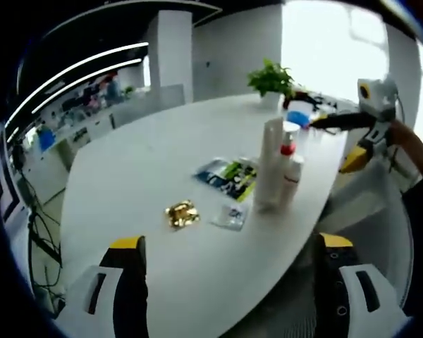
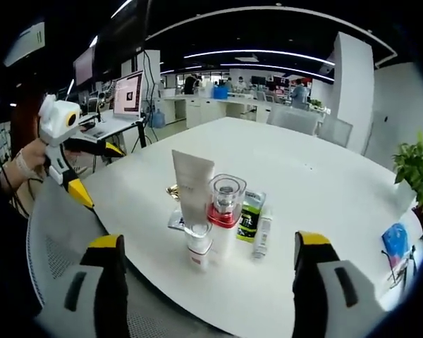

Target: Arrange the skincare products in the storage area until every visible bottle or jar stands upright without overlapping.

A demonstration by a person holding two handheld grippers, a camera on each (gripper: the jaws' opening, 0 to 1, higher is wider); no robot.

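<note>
So both claws are wide apart and holding nothing, hanging just off the counter (image 2: 317, 176) edge. From the right claw (image 2: 204, 285), the upright stuff sits at 12 o'clock: a tall tube (image 2: 192, 186), a clear-capped pump bottle (image 2: 224, 215) and a small bottle (image 2: 198, 246), packed tight. A slim tube (image 2: 261, 237) and a green sachet (image 2: 249, 213) lie flat at 1 o'clock. I'd go for the slim tube first, pinch it mid-body and stand it clear of the trio so nothing tips. From the left claw (image 1: 229, 282), the gold packet (image 1: 182, 213) sits at 11 o'clock.
</note>
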